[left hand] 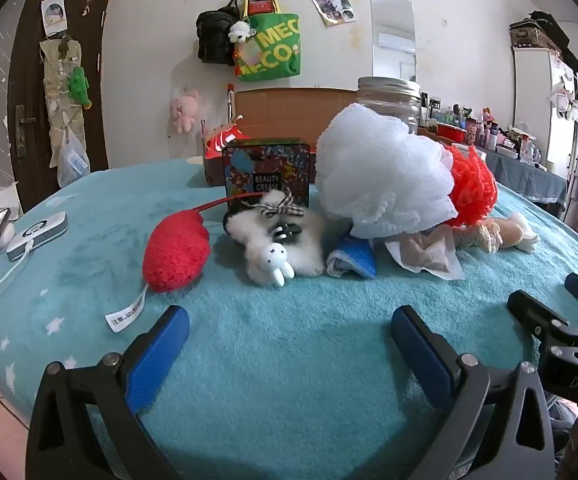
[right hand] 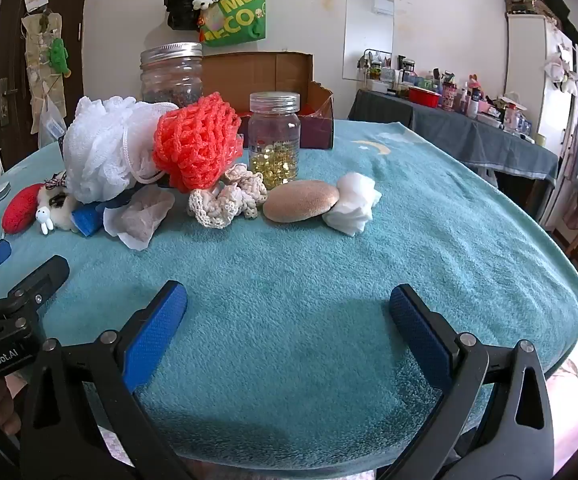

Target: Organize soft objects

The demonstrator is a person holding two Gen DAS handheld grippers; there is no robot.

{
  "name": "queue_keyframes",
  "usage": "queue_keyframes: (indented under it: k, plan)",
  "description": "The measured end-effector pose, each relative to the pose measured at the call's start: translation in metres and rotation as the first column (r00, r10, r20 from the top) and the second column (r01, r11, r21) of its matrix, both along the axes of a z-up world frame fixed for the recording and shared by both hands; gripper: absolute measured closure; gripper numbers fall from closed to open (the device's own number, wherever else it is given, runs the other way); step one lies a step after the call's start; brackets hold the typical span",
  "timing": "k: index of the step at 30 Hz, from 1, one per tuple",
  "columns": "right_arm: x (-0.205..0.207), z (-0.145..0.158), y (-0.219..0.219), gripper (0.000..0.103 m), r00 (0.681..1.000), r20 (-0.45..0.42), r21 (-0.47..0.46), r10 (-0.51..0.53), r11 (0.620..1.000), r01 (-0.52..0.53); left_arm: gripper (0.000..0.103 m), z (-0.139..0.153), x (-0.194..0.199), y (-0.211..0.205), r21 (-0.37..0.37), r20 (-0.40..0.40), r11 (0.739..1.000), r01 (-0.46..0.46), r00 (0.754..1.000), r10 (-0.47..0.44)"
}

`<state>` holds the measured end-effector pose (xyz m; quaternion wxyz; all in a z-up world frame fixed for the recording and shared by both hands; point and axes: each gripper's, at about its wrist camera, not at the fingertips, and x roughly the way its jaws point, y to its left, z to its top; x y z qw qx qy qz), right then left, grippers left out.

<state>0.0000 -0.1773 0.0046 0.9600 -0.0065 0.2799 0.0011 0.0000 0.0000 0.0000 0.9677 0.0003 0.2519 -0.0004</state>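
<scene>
We found both the left gripper (left hand: 289, 332) and right gripper (right hand: 288, 308) with fingers fully spread and empty. The soft objects, among them the white pouf (right hand: 101, 152) and orange pouf (right hand: 197, 148), lay clustered unsorted mid-desk (right hand: 329, 280); nothing appeared organized yet.

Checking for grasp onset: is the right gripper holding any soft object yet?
No; the right gripper stands open over bare teal blanket.
</scene>
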Motion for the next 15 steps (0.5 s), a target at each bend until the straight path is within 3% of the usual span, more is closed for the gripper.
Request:
queue_keyframes:
  k: [15]
  plan:
    - [-0.0004, -0.0004, 0.0002, 0.0, 1.0, 0.007, -0.001, 0.0, 1.0, 0.0, 0.0, 0.0, 0.0001, 0.0, -0.001, -0.004, 1.0, 0.0, 1.0, 0.0]
